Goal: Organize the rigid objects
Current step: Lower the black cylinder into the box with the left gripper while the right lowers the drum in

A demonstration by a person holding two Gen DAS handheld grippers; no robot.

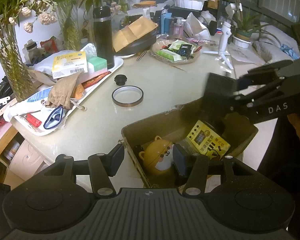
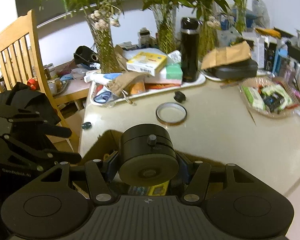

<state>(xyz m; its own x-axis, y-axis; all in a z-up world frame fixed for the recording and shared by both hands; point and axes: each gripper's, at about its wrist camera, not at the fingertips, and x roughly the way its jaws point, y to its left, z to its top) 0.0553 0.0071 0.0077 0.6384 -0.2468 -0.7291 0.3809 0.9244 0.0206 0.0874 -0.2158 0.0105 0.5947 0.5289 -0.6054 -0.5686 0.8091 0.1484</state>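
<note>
At the lower centre of the right wrist frame, a black cylindrical device point(image 2: 148, 158) with a small knob on its side is clamped between the fingers of the right gripper point(image 2: 148, 166), which are closed against its flanks. It is held above the open cardboard box point(image 1: 170, 120), apparently so that it can be lowered in among the things already collected there. In the left wrist frame the same device appears as a dark block at the right of centre, over the far rim of the box.

The box sits on the counter point(image 1: 170, 84) at the lower centre of the left wrist frame, and a yellow bear-shaped case point(image 1: 156, 158) and a yellow printed carton point(image 1: 208, 142) lie inside it. The left gripper point(image 1: 148, 161) is poised at the near corner of the box with its fingers spread wide; one finger is outside the near wall and the other over the interior, and nothing is gripped. It is judged to be placed there to steady the box, though whether the cardboard is touched cannot be told.

Left out on the counter, in the middle of the frame, are a roll of amber tape point(image 1: 127, 96) and a small black cap point(image 1: 121, 79), just beside each other. They are judged to be the next candidates for the box.
</note>
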